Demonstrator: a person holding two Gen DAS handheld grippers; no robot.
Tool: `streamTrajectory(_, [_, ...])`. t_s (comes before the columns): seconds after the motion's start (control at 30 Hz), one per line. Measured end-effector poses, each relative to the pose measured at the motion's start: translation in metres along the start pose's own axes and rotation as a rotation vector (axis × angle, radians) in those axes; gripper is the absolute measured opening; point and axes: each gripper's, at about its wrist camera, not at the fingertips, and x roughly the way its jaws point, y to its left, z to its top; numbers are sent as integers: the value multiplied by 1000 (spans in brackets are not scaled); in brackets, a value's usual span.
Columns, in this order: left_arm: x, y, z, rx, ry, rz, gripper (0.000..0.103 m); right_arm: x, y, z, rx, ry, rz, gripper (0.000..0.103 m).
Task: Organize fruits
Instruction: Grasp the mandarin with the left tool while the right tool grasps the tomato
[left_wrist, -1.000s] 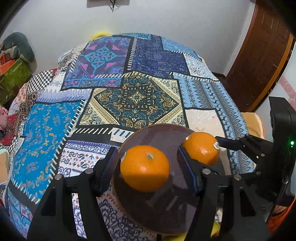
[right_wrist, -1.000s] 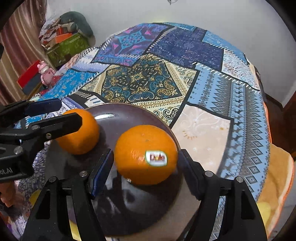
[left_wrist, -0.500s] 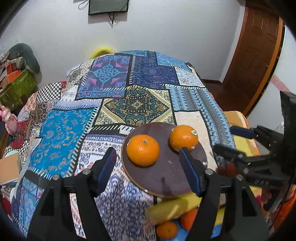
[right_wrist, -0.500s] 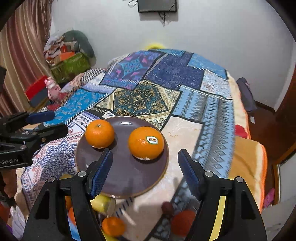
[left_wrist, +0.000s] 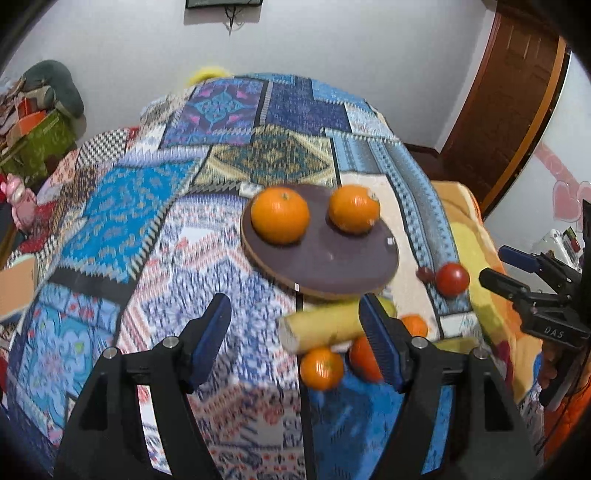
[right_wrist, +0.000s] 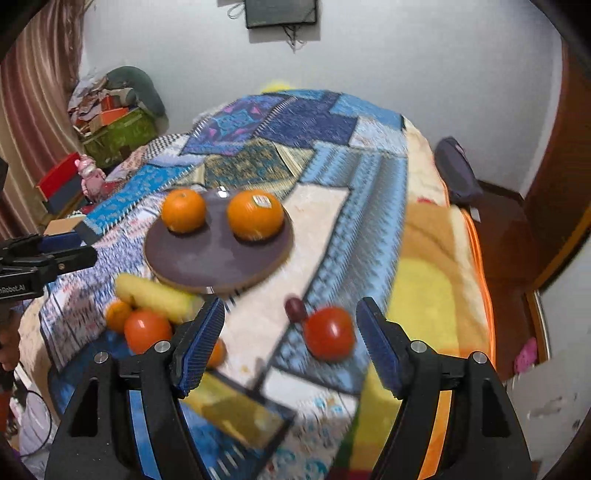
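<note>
Two oranges (left_wrist: 279, 215) (left_wrist: 354, 214) sit on plate (left_wrist: 332, 266), on bed. Both grippers (left_wrist: 295, 341) (right_wrist: 290, 341) released, jaws empty. Left on quilt near plate: banana (left_wrist: 321, 328), tomato (right_wrist: 328, 333), small oranges, something dark, maybe grape (right_wrist: 295, 309).

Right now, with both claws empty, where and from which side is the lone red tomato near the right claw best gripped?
Take the red tomato across its widest middle, coming from above and the near side. It is round and smooth, so pads off the midline would likely slip. Its left flank looks crowded by a small dark fruit, so spread the right claw along the other axis if possible.
</note>
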Motion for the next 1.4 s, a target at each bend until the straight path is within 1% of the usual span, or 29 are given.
streamTrajectory(0.13, [8,1,-19,-18,42,-1,72,5,-15,-18,45,34,-8,71])
streamTrajectory(0.27, [17,2,-34,-36,83,-7,72,15,-28,-33,100,68,5,71])
streamTrajectory(0.37, [24,2,-42,-46,107,-11,72,26,-35,-35,123,84,25,70])
streamTrajectory(0.43, [29,2,-46,-50,119,-19,72,34,-38,-34,133,94,31,67])
streamTrajectory(0.57, [38,-3,-48,-29,132,-24,71,55,-41,-33,132,134,45,58])
streamTrajectory(0.67, [43,-6,-49,-14,133,-13,72,65,-39,-34,120,150,38,57])
streamTrajectory(0.77, [45,-9,-49,2,124,-4,71,69,-39,-34,117,148,36,57])
streamTrajectory(0.83, [48,-12,-48,8,117,8,71,69,-39,-33,115,140,31,53])
streamTrajectory(0.9, [50,-12,-46,9,109,15,67,69,-41,-33,114,136,31,46])
streamTrajectory(0.97, [51,-13,-45,10,108,13,57,68,-43,-34,122,133,43,44])
streamTrajectory(1.0, [51,-13,-45,10,108,2,54,68,-44,-34,125,131,45,44])
streamTrajectory(1.03, [51,-14,-44,11,110,-8,49,68,-43,-33,128,131,47,44])
streamTrajectory(1.07, [51,-15,-44,15,113,-22,42,67,-44,-34,130,131,49,44])
streamTrajectory(1.13, [51,-18,-44,21,118,-36,35,65,-44,-34,135,129,54,44])
streamTrajectory(1.4, [38,-16,-45,13,107,-27,35,48,-39,-33,139,103,81,44])
